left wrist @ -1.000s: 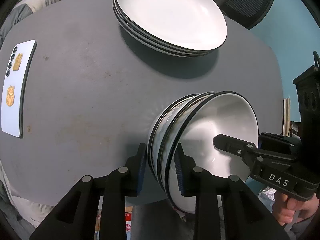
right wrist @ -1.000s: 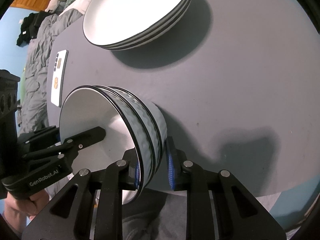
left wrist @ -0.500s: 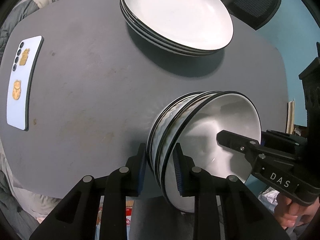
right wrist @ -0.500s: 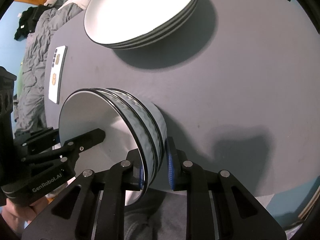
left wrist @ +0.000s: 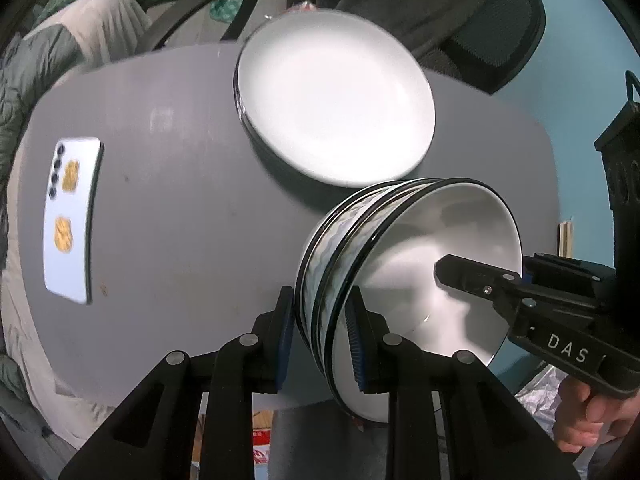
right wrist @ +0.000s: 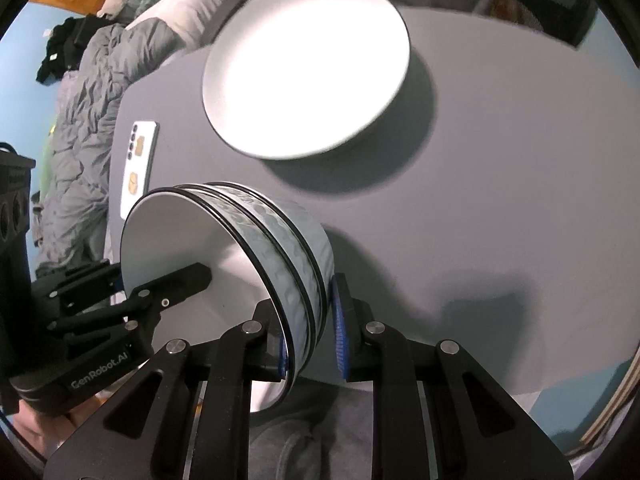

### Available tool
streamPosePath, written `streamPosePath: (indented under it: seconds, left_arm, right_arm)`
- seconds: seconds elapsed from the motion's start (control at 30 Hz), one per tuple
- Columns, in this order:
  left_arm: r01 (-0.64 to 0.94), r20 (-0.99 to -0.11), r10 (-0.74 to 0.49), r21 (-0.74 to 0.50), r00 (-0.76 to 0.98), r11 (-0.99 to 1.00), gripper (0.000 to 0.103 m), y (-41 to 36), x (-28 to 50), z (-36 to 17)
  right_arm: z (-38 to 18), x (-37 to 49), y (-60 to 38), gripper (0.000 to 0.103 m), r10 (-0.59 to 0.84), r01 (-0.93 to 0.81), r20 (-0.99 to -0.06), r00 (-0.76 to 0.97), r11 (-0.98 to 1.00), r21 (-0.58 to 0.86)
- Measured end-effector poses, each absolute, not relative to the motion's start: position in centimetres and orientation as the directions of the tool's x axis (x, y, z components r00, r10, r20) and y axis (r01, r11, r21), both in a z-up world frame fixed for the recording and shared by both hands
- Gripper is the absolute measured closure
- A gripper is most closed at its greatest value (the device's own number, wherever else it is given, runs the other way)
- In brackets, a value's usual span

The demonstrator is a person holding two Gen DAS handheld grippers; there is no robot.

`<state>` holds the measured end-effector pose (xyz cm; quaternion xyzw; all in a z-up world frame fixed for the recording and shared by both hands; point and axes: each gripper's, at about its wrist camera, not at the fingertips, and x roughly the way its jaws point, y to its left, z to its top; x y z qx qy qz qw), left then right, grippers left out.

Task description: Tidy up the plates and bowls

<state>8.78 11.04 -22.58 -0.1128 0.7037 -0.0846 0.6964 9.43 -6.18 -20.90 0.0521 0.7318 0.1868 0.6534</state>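
A nested stack of three white bowls (left wrist: 420, 264) with black rims and wavy grey sides is held on edge above the grey table (left wrist: 168, 216). My left gripper (left wrist: 320, 336) is shut on the stack's rim from one side. My right gripper (right wrist: 312, 340) is shut on the bowl stack (right wrist: 280, 248) from the opposite side. A stack of white plates (left wrist: 336, 96) with black rims sits on the table beyond the bowls; it also shows in the right wrist view (right wrist: 304, 68).
A white phone (left wrist: 70, 216) lies face down at the table's left side; it also shows in the right wrist view (right wrist: 138, 164). A dark mesh office chair (left wrist: 472, 8) stands behind the table. Grey bedding (right wrist: 80, 128) lies to the left.
Both grippers have lifted the bowl stack higher and carried it toward the plates. The table looks farther away and the plate stack now sits just behind the bowls.
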Motion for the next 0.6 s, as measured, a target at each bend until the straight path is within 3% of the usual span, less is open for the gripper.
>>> streamPosePath:
  seconds: [0.33,0.6]
  left_arm:
    - [-0.004,-0.969,-0.241,-0.241,0.055,0.970,0.079,11.5,14.7,-20.8]
    - [-0.040,-0.973,-0.226,-0.228,0.043,0.973,0.079,12.0,19.1,-22.9]
  right_arm:
    - [-19.3,15.0,-4.9,0.085,0.321,-0.204,-0.942,-0.097,0.920,0.335]
    - [-20.8,19.7,-4.1,0.085,0.311,-0.237,-0.943,-0.118,0.913,0.331]
